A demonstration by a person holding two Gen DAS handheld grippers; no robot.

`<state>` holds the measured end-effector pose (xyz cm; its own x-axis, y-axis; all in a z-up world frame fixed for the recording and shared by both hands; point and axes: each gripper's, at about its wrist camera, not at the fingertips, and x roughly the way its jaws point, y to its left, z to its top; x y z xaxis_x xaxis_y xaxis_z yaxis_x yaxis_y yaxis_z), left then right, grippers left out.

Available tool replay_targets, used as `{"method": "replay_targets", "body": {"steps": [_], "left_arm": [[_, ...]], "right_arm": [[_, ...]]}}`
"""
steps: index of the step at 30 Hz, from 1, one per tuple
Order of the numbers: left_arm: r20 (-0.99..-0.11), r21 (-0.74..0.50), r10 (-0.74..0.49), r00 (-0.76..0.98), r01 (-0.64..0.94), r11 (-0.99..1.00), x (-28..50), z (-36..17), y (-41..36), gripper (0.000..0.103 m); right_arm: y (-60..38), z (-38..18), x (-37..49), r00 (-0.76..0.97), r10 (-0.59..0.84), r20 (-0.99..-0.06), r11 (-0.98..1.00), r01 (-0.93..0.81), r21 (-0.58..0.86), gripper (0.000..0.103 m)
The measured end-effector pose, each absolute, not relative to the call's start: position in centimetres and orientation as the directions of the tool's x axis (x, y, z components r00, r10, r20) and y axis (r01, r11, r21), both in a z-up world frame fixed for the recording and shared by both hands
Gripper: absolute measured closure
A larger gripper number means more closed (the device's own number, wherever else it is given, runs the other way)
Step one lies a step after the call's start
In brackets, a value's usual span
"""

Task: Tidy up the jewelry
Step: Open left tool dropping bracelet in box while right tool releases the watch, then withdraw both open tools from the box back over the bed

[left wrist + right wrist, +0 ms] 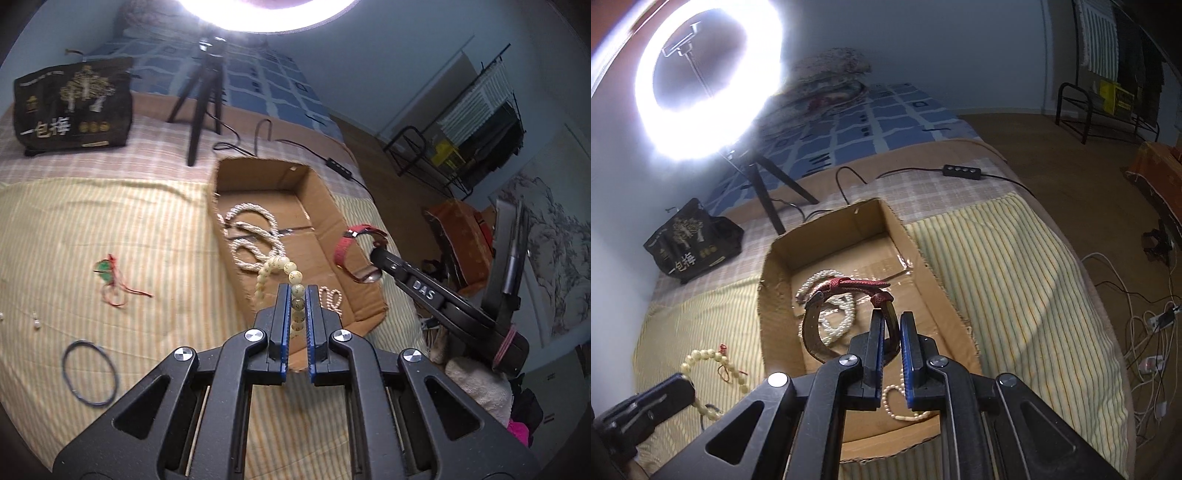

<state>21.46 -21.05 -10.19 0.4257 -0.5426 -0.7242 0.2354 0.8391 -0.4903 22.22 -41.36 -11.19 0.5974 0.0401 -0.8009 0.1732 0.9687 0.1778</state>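
Note:
My left gripper (297,291) is shut on a cream bead bracelet (280,269), held above the near left edge of the open cardboard box (325,206). My right gripper (893,319) is shut on a red-strapped wristwatch (849,286), held over the box (931,280). The right gripper (373,258) and watch (343,247) also show in the left wrist view, over the box's right wall. A pearl necklace (251,229) and a small pearl bracelet (330,297) lie inside the box. The left gripper (676,387) and bead bracelet (701,358) show at lower left of the right wrist view.
On the striped cloth left of the box lie a green pendant on red cord (107,273), a dark blue ring (90,373) and small pearl earrings (36,320). A ring light tripod (205,96), a black bag (72,105) and a cable with controller (962,171) sit behind the box.

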Motion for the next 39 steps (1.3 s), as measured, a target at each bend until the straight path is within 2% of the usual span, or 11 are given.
{"method": "replay_targets", "body": {"steps": [11, 14, 16, 17, 18, 19, 20, 21, 25, 28, 39], "left_arm": [[-0.751, -0.470, -0.544, 0.374, 0.275, 0.839, 21.3, -12.0, -24.3, 0.098], [-0.755, -0.465, -0.540, 0.372, 0.278, 0.841, 21.3, -12.2, -24.4, 0.098], [-0.758, -0.454, -0.533, 0.376, 0.283, 0.845, 21.3, -12.2, -24.4, 0.098], [-0.760, -0.451, -0.531, 0.374, 0.286, 0.846, 21.4, -12.2, -24.4, 0.096], [-0.764, -0.447, -0.528, 0.370, 0.285, 0.848, 21.4, -12.2, -24.4, 0.093], [-0.767, -0.445, -0.525, 0.369, 0.283, 0.850, 21.4, -12.3, -24.3, 0.080], [-0.768, -0.442, -0.521, 0.372, 0.280, 0.852, 21.4, -12.3, -24.2, 0.067], [-0.768, -0.440, -0.518, 0.378, 0.277, 0.854, 21.4, -12.3, -24.0, 0.063], [-0.774, -0.421, -0.501, 0.387, 0.277, 0.864, 21.3, -12.1, -23.6, 0.059], [-0.774, -0.416, -0.493, 0.397, 0.269, 0.869, 21.2, -12.1, -23.2, 0.045], [-0.788, -0.380, -0.459, 0.411, 0.262, 0.887, 20.9, -12.1, -21.5, 0.044]], "right_arm": [[-42.5, -12.5, 22.6, 0.571, 0.031, -0.820, 0.965, 0.195, 0.172, 0.096], [-42.4, -12.7, 22.6, 0.569, 0.033, -0.822, 0.965, 0.195, 0.174, 0.090], [-42.5, -12.6, 22.6, 0.576, 0.026, -0.817, 0.963, 0.206, 0.175, 0.072], [-42.6, -12.5, 22.6, 0.581, 0.022, -0.813, 0.962, 0.210, 0.176, 0.069], [-42.6, -12.3, 22.6, 0.586, 0.019, -0.810, 0.960, 0.214, 0.178, 0.061], [-42.7, -12.2, 22.5, 0.588, 0.016, -0.809, 0.959, 0.218, 0.178, 0.049], [-42.8, -12.1, 22.5, 0.590, 0.012, -0.808, 0.959, 0.223, 0.177, 0.042], [-42.8, -12.0, 22.5, 0.594, 0.001, -0.805, 0.958, 0.231, 0.172, 0.031], [-42.8, -11.6, 22.3, 0.604, -0.021, -0.796, 0.958, 0.240, 0.157, 0.021], [-42.8, -11.4, 22.1, 0.613, -0.028, -0.789, 0.958, 0.241, 0.153, 0.019], [-42.4, -10.9, 21.6, 0.623, -0.027, -0.782, 0.961, 0.232, 0.151, 0.019]]}}
